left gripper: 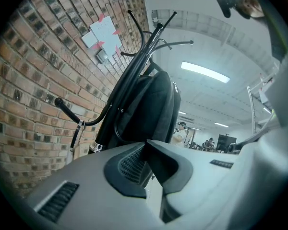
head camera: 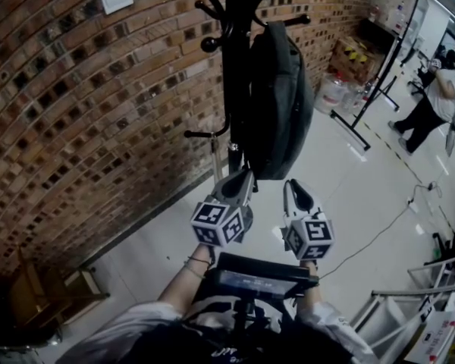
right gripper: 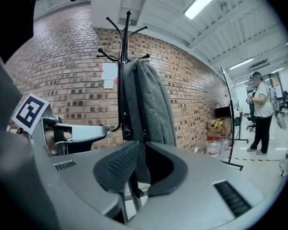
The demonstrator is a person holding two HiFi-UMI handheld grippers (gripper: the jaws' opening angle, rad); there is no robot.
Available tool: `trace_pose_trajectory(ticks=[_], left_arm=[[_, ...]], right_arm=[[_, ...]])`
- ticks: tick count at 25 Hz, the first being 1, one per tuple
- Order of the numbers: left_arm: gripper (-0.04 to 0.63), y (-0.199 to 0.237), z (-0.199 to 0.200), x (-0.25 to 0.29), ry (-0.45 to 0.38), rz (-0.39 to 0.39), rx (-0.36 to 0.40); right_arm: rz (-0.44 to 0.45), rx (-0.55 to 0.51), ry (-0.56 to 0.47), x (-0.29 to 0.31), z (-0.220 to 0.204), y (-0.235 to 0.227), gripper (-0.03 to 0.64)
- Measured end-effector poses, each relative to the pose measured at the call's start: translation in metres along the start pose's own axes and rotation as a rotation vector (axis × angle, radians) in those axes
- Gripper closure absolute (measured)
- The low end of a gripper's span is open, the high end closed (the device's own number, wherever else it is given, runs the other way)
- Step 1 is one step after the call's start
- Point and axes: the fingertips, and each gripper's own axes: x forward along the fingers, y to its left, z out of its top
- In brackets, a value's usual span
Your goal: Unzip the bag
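Note:
A dark grey backpack (head camera: 277,97) hangs upright from a black coat stand (head camera: 239,59) in front of a brick wall. No zipper pull can be made out in any view. My left gripper (head camera: 245,176) is just below the bag's bottom left corner, its tips together and empty. In the left gripper view the left gripper (left gripper: 146,143) points up at the backpack (left gripper: 151,104). My right gripper (head camera: 297,189) hovers a little right of the bag's bottom, jaws slightly apart with nothing between them. In the right gripper view the right gripper (right gripper: 141,143) faces the backpack (right gripper: 151,104) from a short distance.
The brick wall (head camera: 76,112) runs along the left. A metal floor stand (head camera: 364,105), a cardboard box (head camera: 353,55) and water bottles (head camera: 334,93) are behind the bag on the right. A person (head camera: 436,97) stands far right. A cable (head camera: 387,226) crosses the floor.

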Motion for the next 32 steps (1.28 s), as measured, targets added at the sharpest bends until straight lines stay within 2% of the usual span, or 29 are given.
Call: trace_pose_trajectory(ticks=[3, 6, 14, 25, 32], left_arm=[[0.588, -0.002, -0.001, -0.003, 0.001, 0.0, -0.001], [0.588, -0.006, -0.004, -0.004, 0.005, -0.004, -0.008], [0.588, -0.019, -0.004, -0.008, 0.009, -0.022, 0.007], [0.588, -0.023, -0.005, -0.014, 0.0, -0.013, 0.013], [0.588, -0.025, -0.005, -0.016, -0.007, -0.012, 0.018]], right_arm=[[-0.004, -0.027, 0.0, -0.01, 0.003, 0.004, 0.589], [-0.001, -0.04, -0.026, -0.014, 0.011, 0.01, 0.626], [0.024, 0.007, -0.048, -0.015, 0.016, 0.011, 0.627], [0.034, -0.045, -0.043, -0.017, 0.021, 0.018, 0.627], [0.038, -0.037, -0.049, -0.019, 0.021, 0.018, 0.627]])
